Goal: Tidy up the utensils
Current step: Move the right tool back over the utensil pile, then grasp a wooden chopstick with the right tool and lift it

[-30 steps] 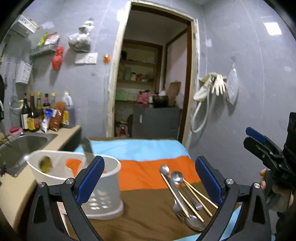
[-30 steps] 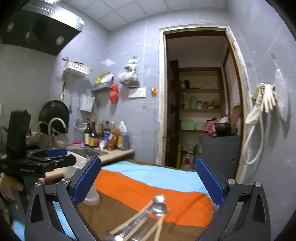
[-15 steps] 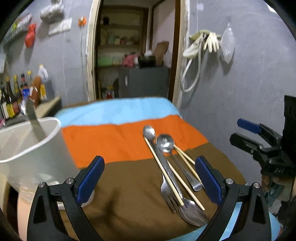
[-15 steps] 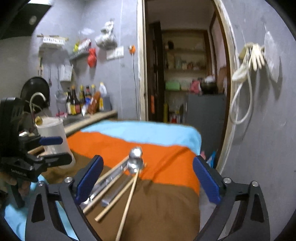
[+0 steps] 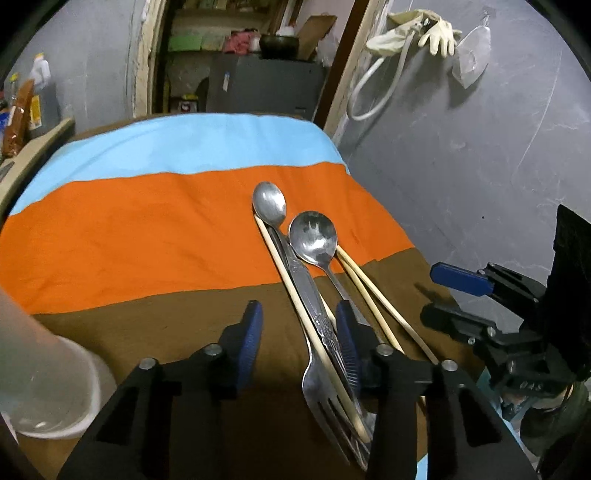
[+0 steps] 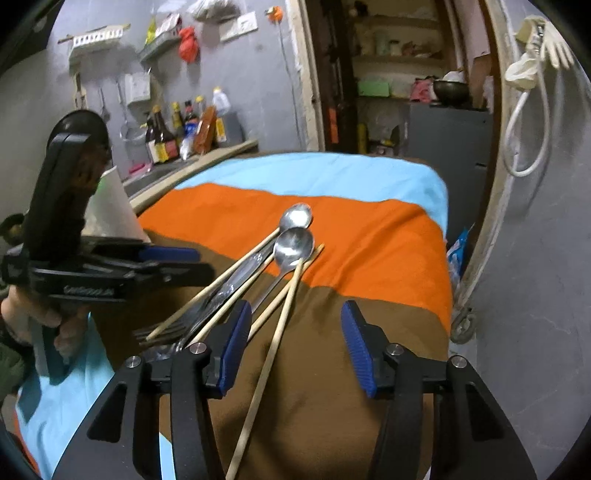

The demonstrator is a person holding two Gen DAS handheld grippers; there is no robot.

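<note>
Two metal spoons (image 5: 312,236), a fork (image 5: 325,373) and several wooden chopsticks (image 5: 373,291) lie in a pile on the striped cloth (image 5: 147,229). My left gripper (image 5: 297,341) is open low over the pile, its fingers either side of the fork and a chopstick. My right gripper (image 6: 291,343) is open over the brown stripe, with chopsticks (image 6: 275,339) running between its fingers. The spoons (image 6: 293,243) show ahead of it. The white utensil holder (image 5: 40,373) stands at the left.
A counter with sauce bottles (image 6: 184,129) and a sink lies left of the table. A doorway (image 6: 399,92) opens behind. The grey wall (image 5: 480,166) with a hanging hose and gloves (image 5: 417,29) runs close along the table's right edge.
Both grippers have dropped and tilted down toward the utensil pile and have narrowed. The left one swung right, away from the white holder.
</note>
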